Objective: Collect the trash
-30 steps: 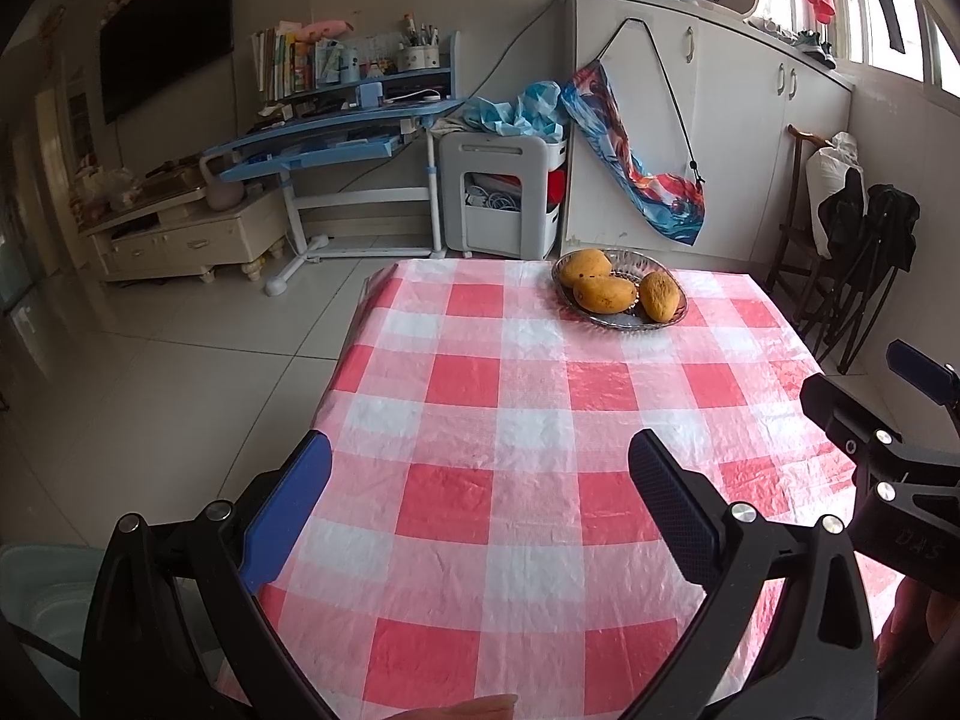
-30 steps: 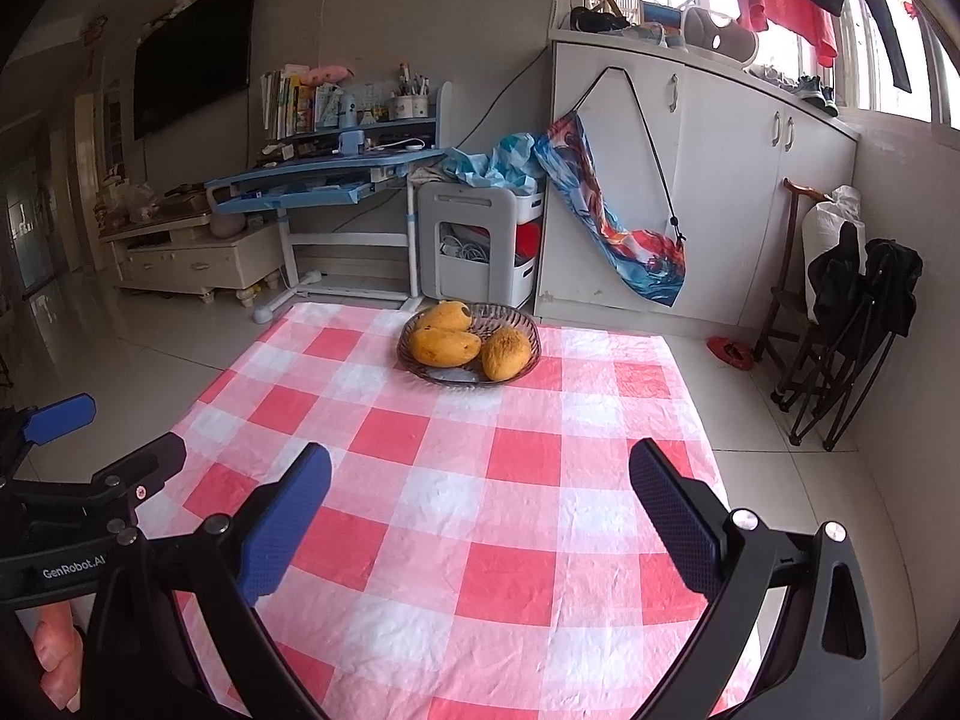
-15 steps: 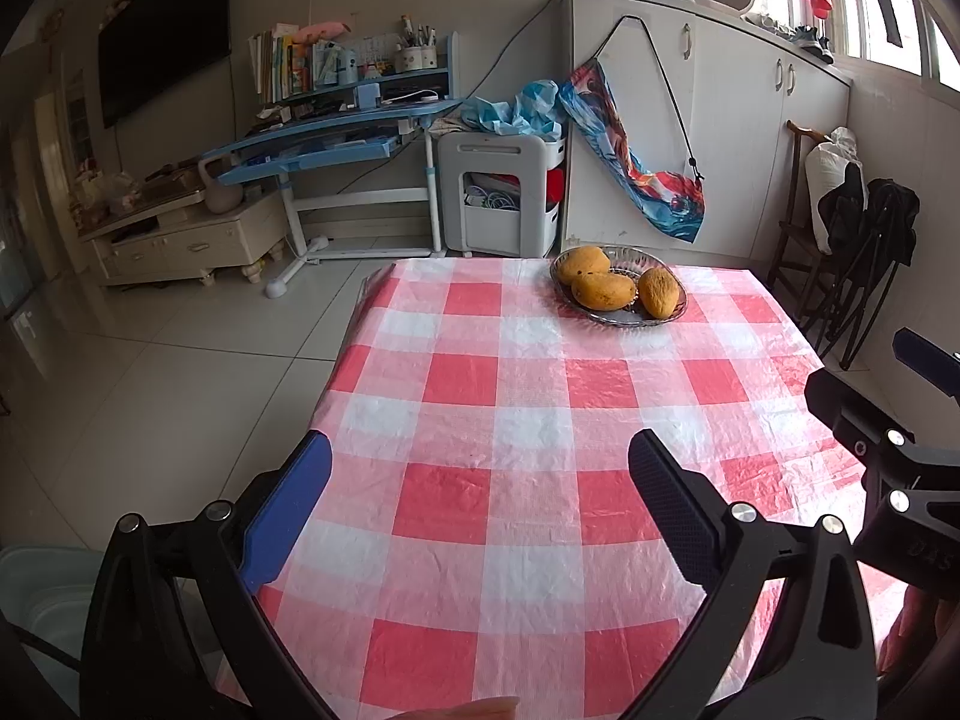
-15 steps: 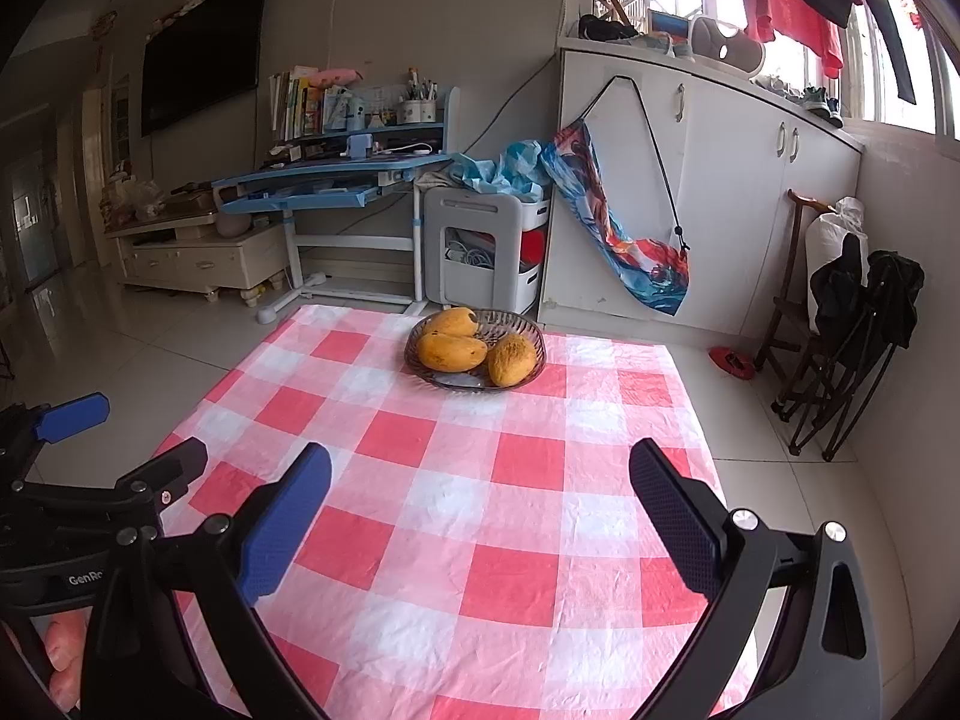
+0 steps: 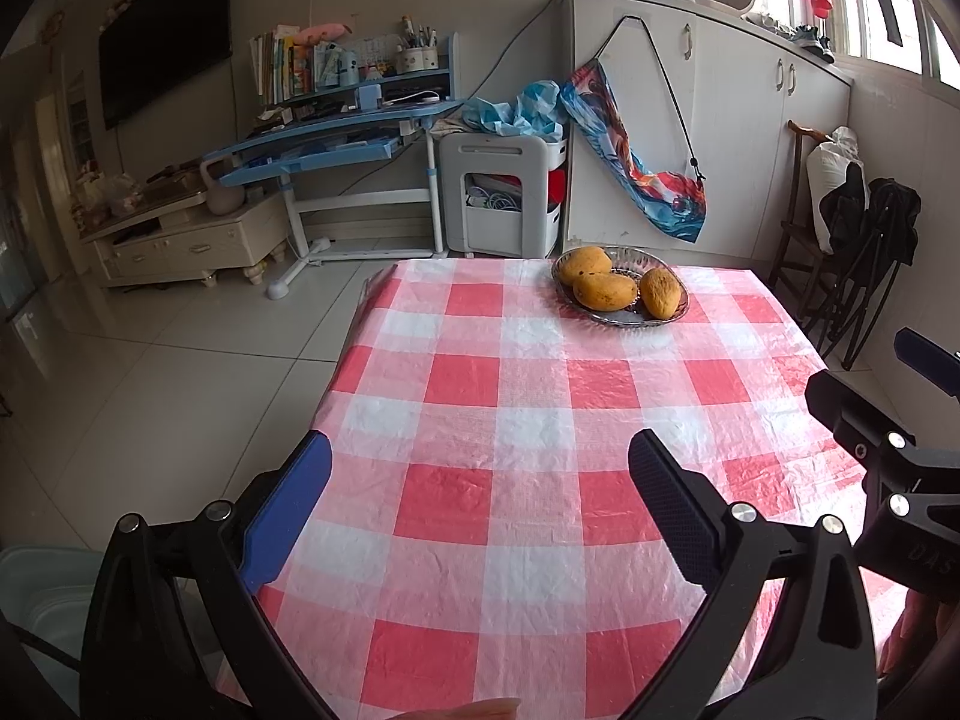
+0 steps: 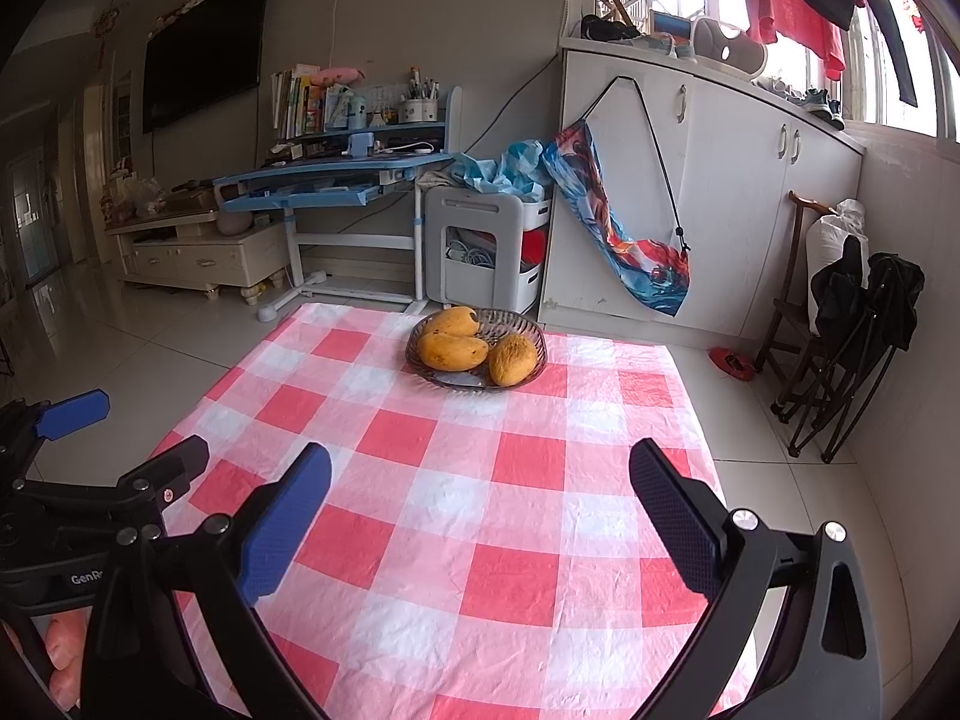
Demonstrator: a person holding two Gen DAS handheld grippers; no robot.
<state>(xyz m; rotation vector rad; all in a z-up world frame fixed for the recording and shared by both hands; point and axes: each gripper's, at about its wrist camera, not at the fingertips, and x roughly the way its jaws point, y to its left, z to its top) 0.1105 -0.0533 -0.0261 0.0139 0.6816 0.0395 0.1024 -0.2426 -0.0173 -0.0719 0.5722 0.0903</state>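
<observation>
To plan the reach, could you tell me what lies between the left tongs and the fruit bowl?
Only bare checked tablecloth lies between the left tongs and the fruit bowl, shown in the left wrist view.

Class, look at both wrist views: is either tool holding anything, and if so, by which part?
Nothing is held. The left tool and right tool are both open, with only the checked tablecloth between their fingers.

Black frames, silver screws and blue finger pads are seen on the left gripper and right gripper.
</observation>
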